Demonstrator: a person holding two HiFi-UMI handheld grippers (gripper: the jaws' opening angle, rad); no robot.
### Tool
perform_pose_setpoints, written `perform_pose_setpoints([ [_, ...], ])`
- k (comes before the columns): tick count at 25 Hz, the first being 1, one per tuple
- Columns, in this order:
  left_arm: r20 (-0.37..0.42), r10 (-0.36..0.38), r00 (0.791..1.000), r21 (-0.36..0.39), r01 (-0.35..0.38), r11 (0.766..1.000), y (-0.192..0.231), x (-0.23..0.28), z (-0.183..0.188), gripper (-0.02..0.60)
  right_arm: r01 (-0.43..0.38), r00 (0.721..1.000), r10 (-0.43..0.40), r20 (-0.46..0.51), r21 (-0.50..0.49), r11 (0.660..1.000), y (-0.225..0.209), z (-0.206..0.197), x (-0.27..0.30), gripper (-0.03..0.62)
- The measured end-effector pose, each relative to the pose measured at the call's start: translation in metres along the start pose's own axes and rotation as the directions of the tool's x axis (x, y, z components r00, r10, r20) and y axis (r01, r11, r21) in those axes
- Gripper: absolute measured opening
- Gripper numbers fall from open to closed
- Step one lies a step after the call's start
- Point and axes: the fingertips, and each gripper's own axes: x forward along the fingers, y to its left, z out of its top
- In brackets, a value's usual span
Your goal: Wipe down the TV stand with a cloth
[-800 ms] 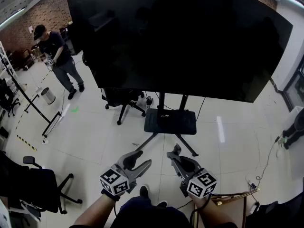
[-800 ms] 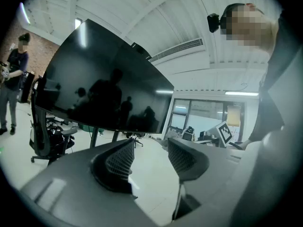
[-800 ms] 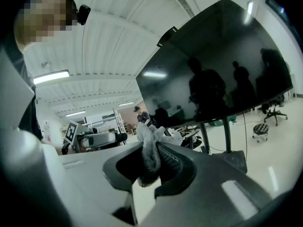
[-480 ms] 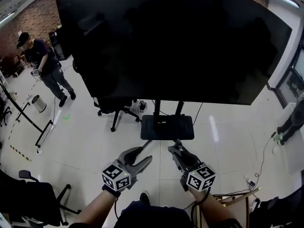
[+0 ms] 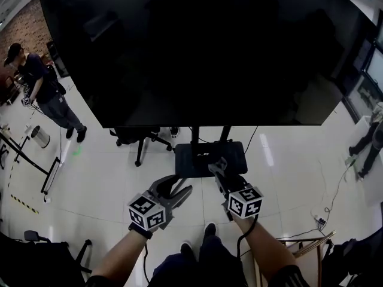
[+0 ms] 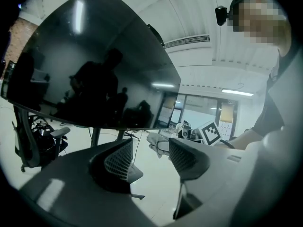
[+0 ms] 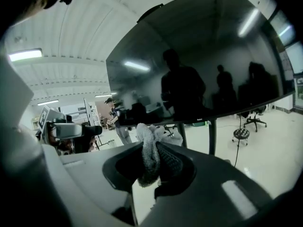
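Observation:
A large black TV [image 5: 203,46] stands on a black TV stand with two poles and a low black shelf [image 5: 197,159]. In the head view my right gripper [image 5: 218,166] is at the shelf's near edge, shut on a pale grey cloth. In the right gripper view the cloth [image 7: 150,143] is bunched between the jaws of the right gripper [image 7: 154,159], with the TV [image 7: 203,65] ahead. My left gripper [image 5: 181,187] hangs over the floor short of the shelf. Its jaws stand open and empty in the left gripper view [image 6: 149,157], where the cloth [image 6: 156,141] shows beyond them.
An office chair [image 5: 134,137] stands behind the stand on the left. A person [image 5: 42,91] and a bin [image 5: 40,136] are at far left, and another person [image 5: 374,139] at far right. A cable [image 5: 332,202] runs over the floor near a wooden frame [image 5: 299,247].
The head view has closed in on the TV and its stand. Both grippers have moved forward, and the right one, still holding the cloth, now reaches the shelf's near edge.

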Motion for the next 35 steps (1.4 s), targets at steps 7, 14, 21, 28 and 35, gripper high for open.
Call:
perform_pose_setpoints([
  [7,-0.026,0.029,0.999,-0.042,-0.03,0.999,0.05,0.046,-0.019,0.264,0.04,0.998,-0.043,-0.049,-0.056,0.998,-0.057,-0.022,0.092,0.052],
  [14,-0.03,0.038,0.999,-0.063,-0.039,0.997,0.099,0.095,-0.037,0.264,0.022,0.996,-0.031,-0.08,-0.117,0.993,-0.124,-0.033,0.192,0.052],
  [21,-0.009,0.047,0.999,-0.022,-0.047,0.999,0.154,0.134,-0.037,0.265,-0.016,0.996,0.004,-0.086,-0.144,0.989,-0.149,-0.043,0.267,0.052],
  [28,-0.012,0.036,0.999,-0.043,-0.037,0.998,0.171,0.165,-0.061,0.265,0.002,0.997,-0.013,-0.08,-0.134,0.991,-0.166,-0.061,0.321,0.052],
  [35,-0.002,0.032,0.999,-0.082,-0.032,0.996,0.181,0.174,-0.079,0.265,0.026,0.997,-0.037,-0.069,-0.157,0.987,-0.178,-0.057,0.355,0.052],
])
